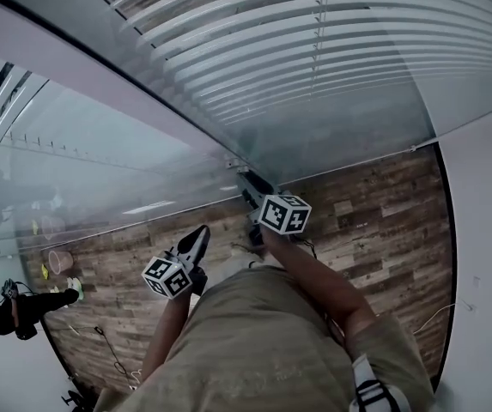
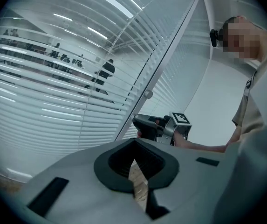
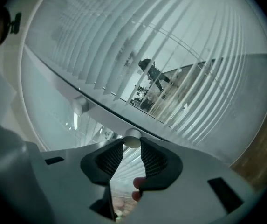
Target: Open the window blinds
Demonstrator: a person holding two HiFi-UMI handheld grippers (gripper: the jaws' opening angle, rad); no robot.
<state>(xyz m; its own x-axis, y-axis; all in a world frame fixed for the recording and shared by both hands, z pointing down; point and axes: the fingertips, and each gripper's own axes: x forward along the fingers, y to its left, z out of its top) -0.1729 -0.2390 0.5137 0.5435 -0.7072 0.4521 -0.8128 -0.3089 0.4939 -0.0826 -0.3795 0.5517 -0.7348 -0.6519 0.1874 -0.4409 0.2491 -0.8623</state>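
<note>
Right gripper view puts the knob [image 3: 133, 138] at twelve o'clock of my right tongs [image 3: 132, 147], pinched between the ribbed pads at their very tips, so these tongs are closed on it. It sits on the pale frame [image 3: 54, 83] that crosses in front of the blinds [image 3: 170, 55]. A second knob [image 3: 79, 105] stands on the same frame at ten o'clock from the first, untouched. In the head view the blinds fill the top from ten to two o'clock above the floor [image 1: 374, 213], and my left tongs [image 1: 196, 243] hang at seven o'clock from the right ones, well off the frame. The left gripper view shows their jaws together with nothing between them.

I judge the knob small, hard and smooth, so it could slip out of a tip grip; I would hold it square across its round side and move it slowly. Whether it turns or slides along the frame I cannot tell. The slats [image 1: 314, 33] look thin and light and would bend easily. They seem to sit behind glass [image 1: 125, 161], so the knob is the only place to take hold. That glazing with its slats is the one enclosure here; I see no box or bin.
</note>
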